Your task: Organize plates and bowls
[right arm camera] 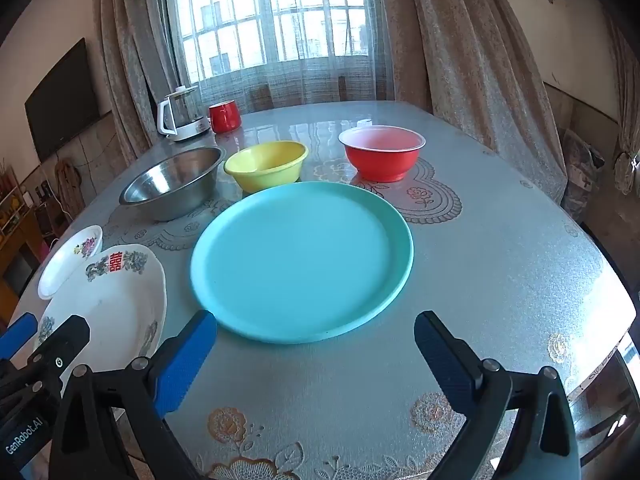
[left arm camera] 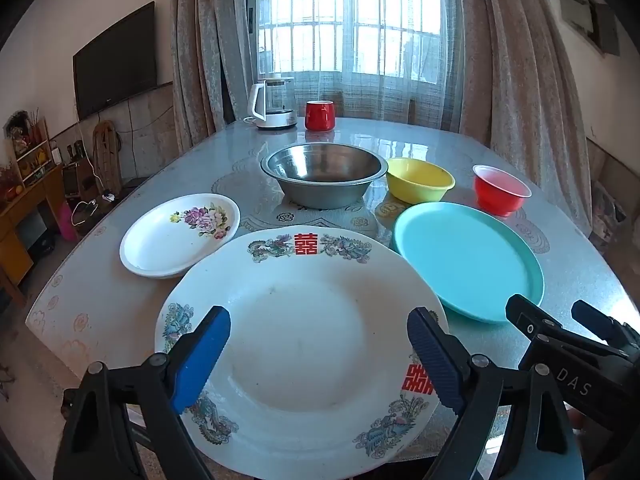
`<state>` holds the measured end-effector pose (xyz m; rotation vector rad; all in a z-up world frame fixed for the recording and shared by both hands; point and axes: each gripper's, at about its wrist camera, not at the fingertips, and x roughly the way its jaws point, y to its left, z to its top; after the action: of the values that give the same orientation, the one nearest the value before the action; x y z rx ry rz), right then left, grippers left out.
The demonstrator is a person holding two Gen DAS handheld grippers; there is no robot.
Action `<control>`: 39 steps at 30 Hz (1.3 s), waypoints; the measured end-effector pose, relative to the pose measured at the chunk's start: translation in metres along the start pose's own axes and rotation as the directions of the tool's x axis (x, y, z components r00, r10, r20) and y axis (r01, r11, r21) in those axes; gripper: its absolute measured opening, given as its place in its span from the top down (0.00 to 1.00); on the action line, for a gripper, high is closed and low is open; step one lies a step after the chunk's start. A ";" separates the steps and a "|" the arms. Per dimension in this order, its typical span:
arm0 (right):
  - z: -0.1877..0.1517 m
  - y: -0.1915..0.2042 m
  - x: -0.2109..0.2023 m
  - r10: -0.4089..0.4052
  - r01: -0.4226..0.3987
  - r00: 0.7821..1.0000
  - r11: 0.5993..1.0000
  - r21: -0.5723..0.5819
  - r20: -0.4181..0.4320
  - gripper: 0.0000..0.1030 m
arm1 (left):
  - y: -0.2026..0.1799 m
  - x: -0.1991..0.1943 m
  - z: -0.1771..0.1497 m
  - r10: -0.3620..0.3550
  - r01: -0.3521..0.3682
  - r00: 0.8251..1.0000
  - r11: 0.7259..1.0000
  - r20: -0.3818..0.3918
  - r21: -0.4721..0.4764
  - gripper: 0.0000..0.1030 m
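Large white plate (left arm camera: pixel 304 344) with red double-happiness marks and dragons sits under the left gripper (left arm camera: pixel 318 354), jaws apart; right gripper (right arm camera: pixel 316 354), jaws apart, hangs just short of teal plate (right arm camera: pixel 302 262).

Left gripper (left arm camera: pixel 318 350): jaws fully apart, nothing between pads, tilted downward toward 12 o'clock. Right gripper (right arm camera: pixel 316 354): same spread, empty, same downward tilt, at left's 3 o'clock.

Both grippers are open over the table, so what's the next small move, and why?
Probably ease the left gripper down to the big white plate's near rim. Its fingers already frame that plate, nothing is held, and the plates lie unstacked.
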<state>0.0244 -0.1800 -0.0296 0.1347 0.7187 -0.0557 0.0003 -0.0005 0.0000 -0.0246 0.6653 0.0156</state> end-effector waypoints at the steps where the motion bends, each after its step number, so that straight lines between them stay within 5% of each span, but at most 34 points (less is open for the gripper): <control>1: 0.000 -0.001 0.001 0.000 0.000 1.000 1.000 -0.002 -0.003 0.02 | -0.001 -0.001 0.000 0.005 -0.005 1.000 1.000 0.004 0.003 0.12; 39: -0.002 0.006 -0.003 -0.034 0.038 0.996 0.998 -0.051 0.077 0.02 | -0.006 0.007 -0.006 0.029 -0.028 0.999 0.999 -0.025 0.043 0.12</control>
<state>0.0219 -0.1735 -0.0284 0.0690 0.6459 -0.0759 0.0019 -0.0065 -0.0085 0.0257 0.6918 0.0286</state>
